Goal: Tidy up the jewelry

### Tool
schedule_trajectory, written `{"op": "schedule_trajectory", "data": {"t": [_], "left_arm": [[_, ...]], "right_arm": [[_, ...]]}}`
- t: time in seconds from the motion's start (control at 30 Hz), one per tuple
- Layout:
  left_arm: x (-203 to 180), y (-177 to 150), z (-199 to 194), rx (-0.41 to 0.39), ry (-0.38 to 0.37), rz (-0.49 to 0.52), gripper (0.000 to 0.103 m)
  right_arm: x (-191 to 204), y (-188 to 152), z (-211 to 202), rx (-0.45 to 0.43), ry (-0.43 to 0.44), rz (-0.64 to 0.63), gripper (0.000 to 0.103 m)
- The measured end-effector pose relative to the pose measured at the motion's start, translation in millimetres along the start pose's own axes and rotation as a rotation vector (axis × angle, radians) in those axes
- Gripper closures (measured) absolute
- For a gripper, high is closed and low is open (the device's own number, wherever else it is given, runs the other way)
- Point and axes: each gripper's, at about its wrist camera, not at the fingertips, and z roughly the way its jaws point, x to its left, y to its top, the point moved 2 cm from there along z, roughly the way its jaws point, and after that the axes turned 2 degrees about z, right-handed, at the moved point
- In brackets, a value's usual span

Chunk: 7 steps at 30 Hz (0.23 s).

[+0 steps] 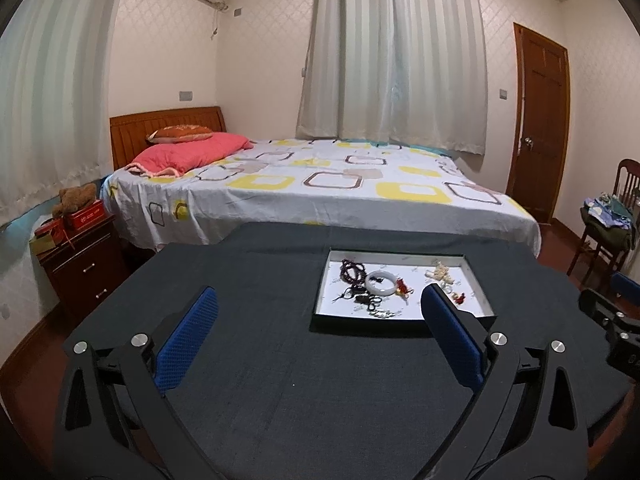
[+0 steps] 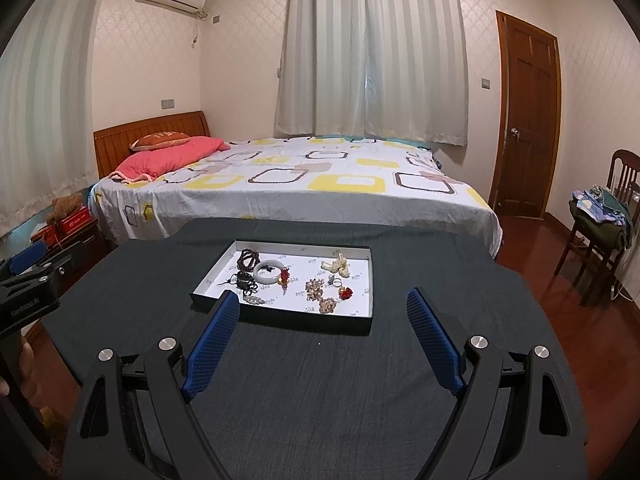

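Dark table cloth [image 2: 320, 380] bare from near edge to tray [image 2: 280, 314]: open lane. Tray's low wall is the only barrier; jewelry [image 2: 316, 290] crowds inside, its far right corner looks freer, hard to tell.

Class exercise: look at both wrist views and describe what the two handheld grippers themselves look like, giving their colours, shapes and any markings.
Both match. The left gripper and right gripper each have two curved black arms with triangular cut-outs, round silver bolts at the pivots, and flat blue pads with a fine dotted texture. Seen from the right wrist view, the left gripper's black body bears small pale lettering, too small to read.
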Motion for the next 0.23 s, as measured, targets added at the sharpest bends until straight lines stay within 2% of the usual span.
{"op": "schedule_trajectory", "data": {"t": [0.17,0.23], "left_arm": [[16.5,-8.5,42.4,0.097,0.028,-0.029,0.004],[28.3,-14.3,71.9,0.14,0.054,-0.053,0.004]], "right_arm": [[-20.3,-4.1,26.2,0.022,-0.032,0.031,0.02],[-33.9,-6.0,43.1,0.036,-0.067,0.045,0.02]]}}
